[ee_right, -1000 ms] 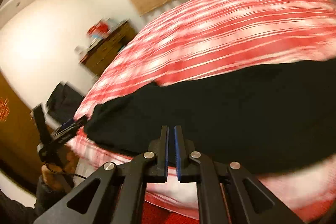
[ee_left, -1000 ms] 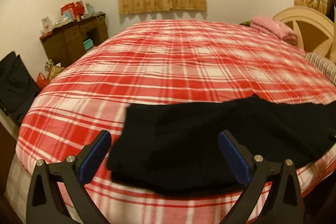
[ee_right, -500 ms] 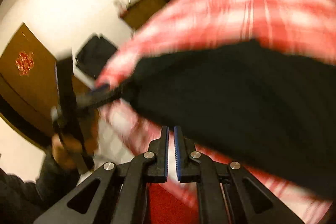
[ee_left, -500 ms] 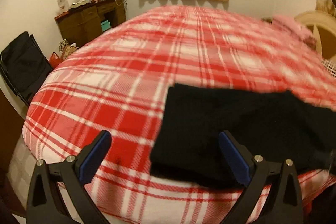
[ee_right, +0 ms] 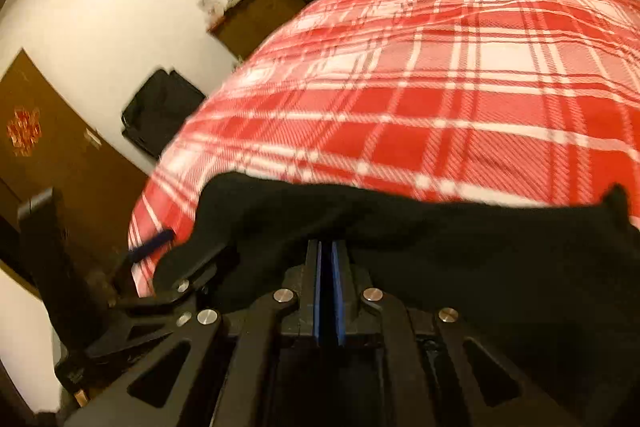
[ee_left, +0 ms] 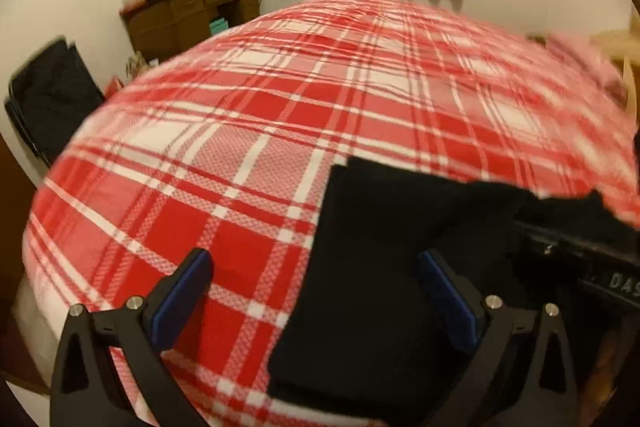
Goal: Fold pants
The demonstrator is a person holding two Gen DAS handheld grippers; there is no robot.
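Two hand-held grippers: the left hand-held gripper (ee_left: 314, 289) gapes empty; the right hand-held gripper (ee_right: 327, 263) is clamped on the pants (ee_right: 460, 247) – a thin bite could slip, spoiling the fold on the bed (ee_right: 460, 87).

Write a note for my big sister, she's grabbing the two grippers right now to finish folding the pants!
Left gripper: open, holding nothing, its right finger over the black pants.
Right gripper: shut, fingertips at the pants' edge; whether cloth is pinched is unclear.
Pants: bunched on the near edge of the red plaid bed, partly folded over.
Left: flatten, finish the folds.
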